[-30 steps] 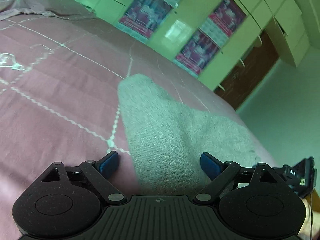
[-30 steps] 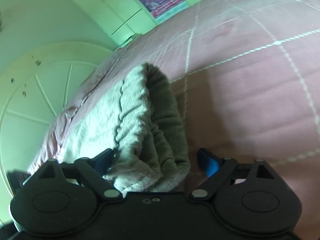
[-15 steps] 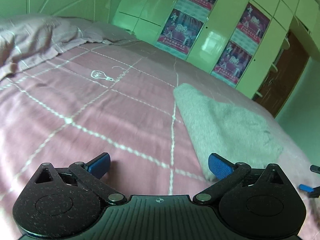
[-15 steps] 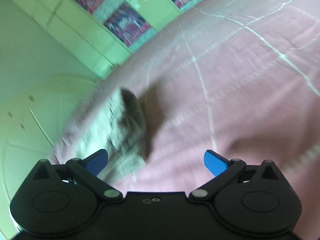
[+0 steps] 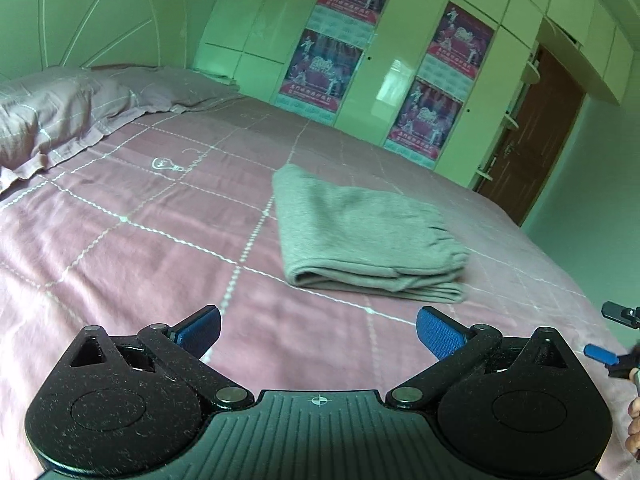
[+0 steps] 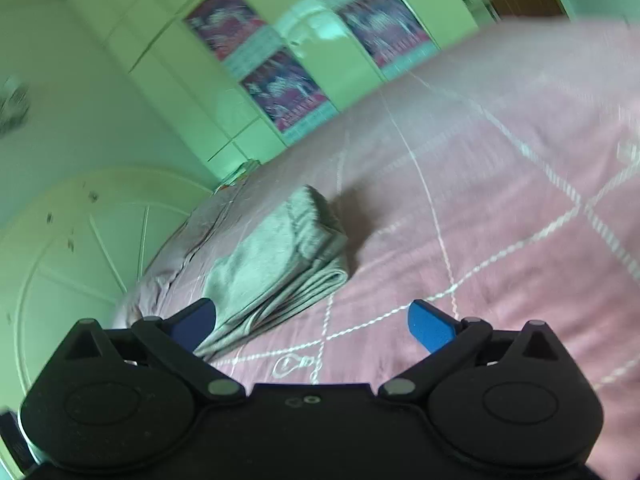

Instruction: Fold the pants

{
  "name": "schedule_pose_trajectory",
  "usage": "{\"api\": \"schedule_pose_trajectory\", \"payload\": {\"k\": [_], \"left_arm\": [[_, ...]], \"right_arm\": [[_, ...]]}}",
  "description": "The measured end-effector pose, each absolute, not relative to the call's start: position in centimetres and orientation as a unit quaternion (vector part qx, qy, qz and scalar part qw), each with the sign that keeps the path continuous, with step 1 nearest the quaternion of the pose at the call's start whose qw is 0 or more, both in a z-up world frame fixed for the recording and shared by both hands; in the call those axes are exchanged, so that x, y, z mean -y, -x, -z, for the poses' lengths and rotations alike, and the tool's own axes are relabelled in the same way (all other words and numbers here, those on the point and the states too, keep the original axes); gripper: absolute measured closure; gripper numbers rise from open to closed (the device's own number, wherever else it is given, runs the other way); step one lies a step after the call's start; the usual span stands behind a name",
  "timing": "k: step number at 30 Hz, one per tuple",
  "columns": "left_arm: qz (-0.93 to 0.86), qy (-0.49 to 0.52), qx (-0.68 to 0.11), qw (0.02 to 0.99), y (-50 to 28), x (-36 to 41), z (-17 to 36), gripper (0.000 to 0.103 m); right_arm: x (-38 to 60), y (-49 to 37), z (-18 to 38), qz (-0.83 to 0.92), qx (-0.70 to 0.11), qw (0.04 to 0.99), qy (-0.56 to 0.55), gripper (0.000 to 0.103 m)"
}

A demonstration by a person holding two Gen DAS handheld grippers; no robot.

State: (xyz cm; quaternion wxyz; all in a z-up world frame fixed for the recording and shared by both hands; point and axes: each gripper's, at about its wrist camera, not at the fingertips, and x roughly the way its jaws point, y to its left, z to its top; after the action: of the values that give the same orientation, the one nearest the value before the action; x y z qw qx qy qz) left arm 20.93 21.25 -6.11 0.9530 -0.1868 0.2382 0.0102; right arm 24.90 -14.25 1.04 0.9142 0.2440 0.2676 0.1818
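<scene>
The grey pants (image 5: 364, 232) lie folded in a compact stack on the pink bedspread (image 5: 160, 240). In the right wrist view the stack (image 6: 276, 260) shows its layered edges. My left gripper (image 5: 318, 330) is open and empty, held back from the stack above the bedspread. My right gripper (image 6: 312, 322) is open and empty, to the right of the stack; its blue fingertip (image 5: 600, 354) shows at the right edge of the left wrist view.
A pillow (image 5: 52, 116) lies at the head of the bed by the headboard (image 5: 92, 20). White wardrobes with posters (image 5: 400, 60) stand behind the bed, with a brown door (image 5: 540, 132) at the right. The bed's right edge (image 5: 560, 264) falls off near the pants.
Both grippers have pulled back and up from the pants. One second ago the stack lay between the fingers of each; now it lies free on the bed, farther away.
</scene>
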Motion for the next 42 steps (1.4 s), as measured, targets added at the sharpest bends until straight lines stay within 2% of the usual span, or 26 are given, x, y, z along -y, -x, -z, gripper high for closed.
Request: {"api": "schedule_pose_trajectory", "payload": {"k": [4,15,27,42], "left_arm": [[-0.012,0.158,-0.23,0.96,-17.6,-18.6,4.3,0.0],[-0.028,0.133,-0.186,0.973,-8.6,-13.5,0.0,0.0],[-0.006,0.103,-0.172,0.98,-3.2,-10.1,-2.2,0.0],[0.014,0.102,-0.157,0.982,-2.9,-8.7,-3.0,0.0]], "right_arm": [[12.1,-20.6,-3.9,-0.17,-0.25,0.941,-0.15,0.006],[8.9,-10.6,-8.1,-0.172,-0.19,0.966,-0.037,0.006],[6.8,-6.3,-8.5,-0.169,-0.175,0.97,0.0,0.006],[5.8,-5.2,-8.2,-0.162,-0.159,0.973,0.028,0.006]]}}
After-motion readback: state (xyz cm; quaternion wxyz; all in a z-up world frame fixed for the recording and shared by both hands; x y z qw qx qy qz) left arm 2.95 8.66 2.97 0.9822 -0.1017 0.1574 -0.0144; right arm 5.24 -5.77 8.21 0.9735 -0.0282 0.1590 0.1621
